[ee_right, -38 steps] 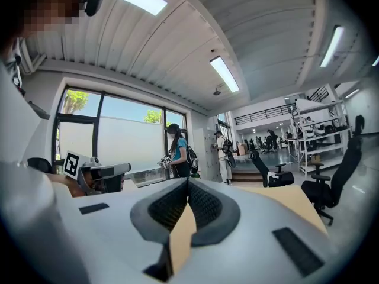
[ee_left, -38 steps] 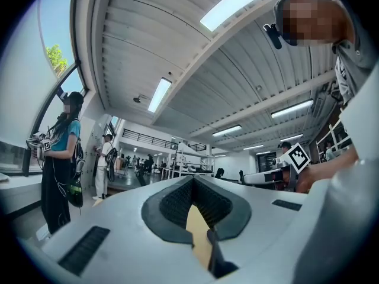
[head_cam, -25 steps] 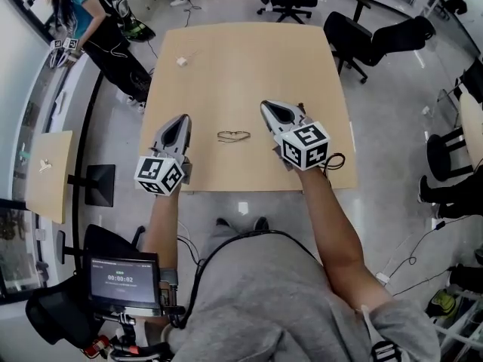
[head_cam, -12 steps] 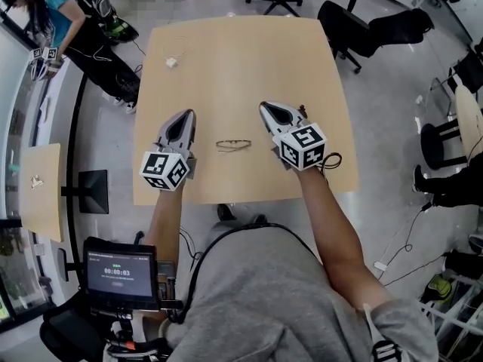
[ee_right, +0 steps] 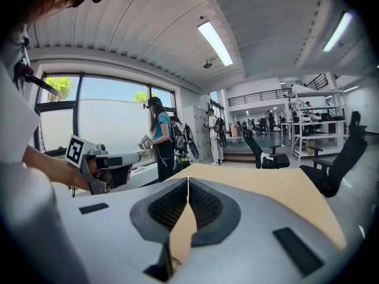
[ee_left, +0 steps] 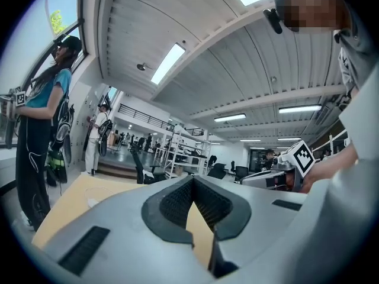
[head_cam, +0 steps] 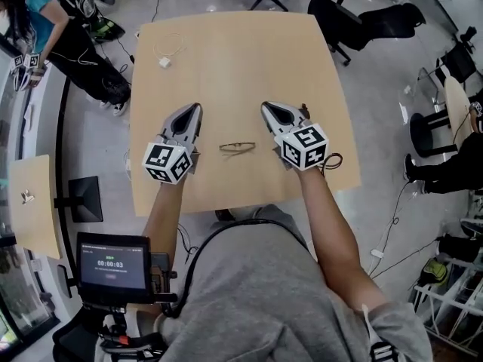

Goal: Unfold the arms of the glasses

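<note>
The folded thin-framed glasses (head_cam: 237, 148) lie on the light wooden table (head_cam: 234, 59), near its front edge, and show only in the head view. My left gripper (head_cam: 196, 107) hovers just left of them, and my right gripper (head_cam: 265, 107) just right of them. Both tips point away from me, past the glasses, and neither touches them. In the left gripper view my left gripper (ee_left: 192, 180) has its jaws together with nothing between them. The right gripper (ee_right: 188, 179) in its own view is likewise shut and empty. Each gripper view shows the other gripper across the table.
A white cable with a small plug (head_cam: 164, 57) lies at the table's far left corner. Black office chairs (head_cam: 362, 23) stand beyond the table and to its right. A person (head_cam: 53, 29) stands at the far left. A small screen (head_cam: 111, 262) sits by my left elbow.
Both grippers have moved forward and down over the table, so their tips now reach past the glasses on either side. The glasses have not moved. Both pairs of jaws stay closed.
</note>
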A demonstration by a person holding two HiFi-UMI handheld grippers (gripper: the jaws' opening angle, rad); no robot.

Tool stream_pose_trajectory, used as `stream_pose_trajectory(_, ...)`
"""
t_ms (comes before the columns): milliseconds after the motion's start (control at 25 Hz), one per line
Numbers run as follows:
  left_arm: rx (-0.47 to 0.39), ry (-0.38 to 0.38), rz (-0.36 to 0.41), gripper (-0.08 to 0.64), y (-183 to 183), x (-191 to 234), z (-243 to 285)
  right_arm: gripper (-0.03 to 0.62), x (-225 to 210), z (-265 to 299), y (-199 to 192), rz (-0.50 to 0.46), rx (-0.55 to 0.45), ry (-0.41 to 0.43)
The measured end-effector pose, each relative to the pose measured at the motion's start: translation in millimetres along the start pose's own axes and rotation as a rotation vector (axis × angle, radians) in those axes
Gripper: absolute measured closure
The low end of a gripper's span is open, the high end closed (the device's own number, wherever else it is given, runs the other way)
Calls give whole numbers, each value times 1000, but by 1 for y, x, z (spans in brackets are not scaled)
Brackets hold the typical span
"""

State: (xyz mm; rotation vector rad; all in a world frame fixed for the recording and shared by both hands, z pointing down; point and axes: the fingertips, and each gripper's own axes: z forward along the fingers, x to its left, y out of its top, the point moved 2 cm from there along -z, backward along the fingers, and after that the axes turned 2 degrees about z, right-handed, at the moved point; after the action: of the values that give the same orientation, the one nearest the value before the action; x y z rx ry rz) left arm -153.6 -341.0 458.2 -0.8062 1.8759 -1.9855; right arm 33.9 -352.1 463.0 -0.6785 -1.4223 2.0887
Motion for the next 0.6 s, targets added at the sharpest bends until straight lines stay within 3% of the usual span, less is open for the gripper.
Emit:
stream_pose_trajectory(280,106,-7,-43,555,-42,-9,-8,584,5,-6,-43,27,123,30)
stream_pose_trajectory(600,331,21,-122,555,-137,-19,-35,583,26,2,-142,32,373,125)
